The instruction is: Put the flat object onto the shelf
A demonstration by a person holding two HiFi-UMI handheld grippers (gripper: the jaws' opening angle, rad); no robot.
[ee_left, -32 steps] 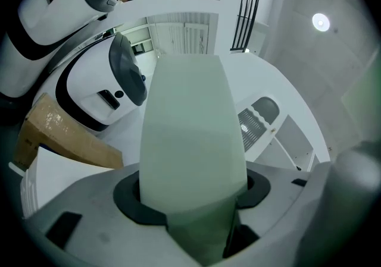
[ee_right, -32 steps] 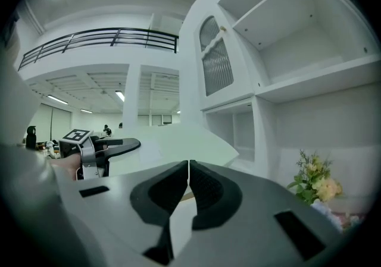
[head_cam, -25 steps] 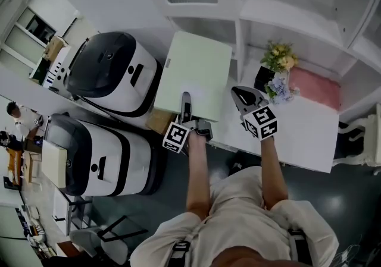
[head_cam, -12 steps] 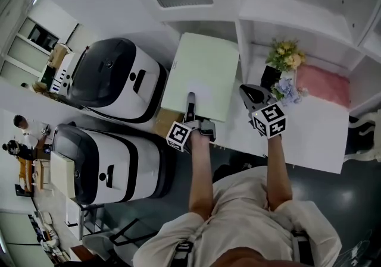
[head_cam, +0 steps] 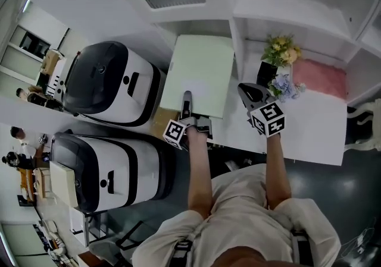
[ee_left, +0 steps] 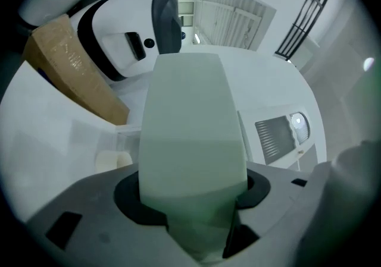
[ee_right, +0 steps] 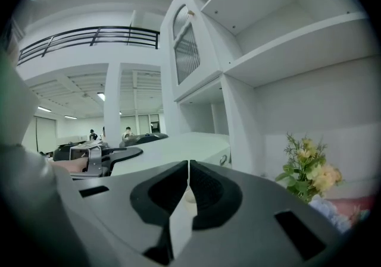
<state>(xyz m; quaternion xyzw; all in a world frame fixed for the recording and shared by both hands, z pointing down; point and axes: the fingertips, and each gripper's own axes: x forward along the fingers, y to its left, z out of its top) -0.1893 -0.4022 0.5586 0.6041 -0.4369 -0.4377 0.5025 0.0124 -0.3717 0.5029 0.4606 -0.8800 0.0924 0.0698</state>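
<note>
The flat object is a pale green board (head_cam: 200,69), lying level in front of the white shelf unit (head_cam: 286,7), left of its upright post. My left gripper (head_cam: 187,103) is shut on the board's near edge. In the left gripper view the board (ee_left: 190,123) fills the middle and runs out from between the jaws of the left gripper (ee_left: 193,215). My right gripper (head_cam: 249,94) hovers to the board's right, above the white table (head_cam: 309,135), shut and holding nothing. In the right gripper view, the jaws of the right gripper (ee_right: 187,185) meet, with the board (ee_right: 178,147) beyond them to the left.
A vase of yellow and blue flowers (head_cam: 280,57) and a pink cloth (head_cam: 318,78) sit on the table, right of the right gripper. Two white-and-black machines (head_cam: 113,81) (head_cam: 104,167) stand to the left. A cardboard box (head_cam: 159,122) lies under the board's near left corner.
The left gripper has rolled a little and sunk with the board, whose far edge now lies nearer the shelf post. The right gripper has shifted slightly, still shut.
</note>
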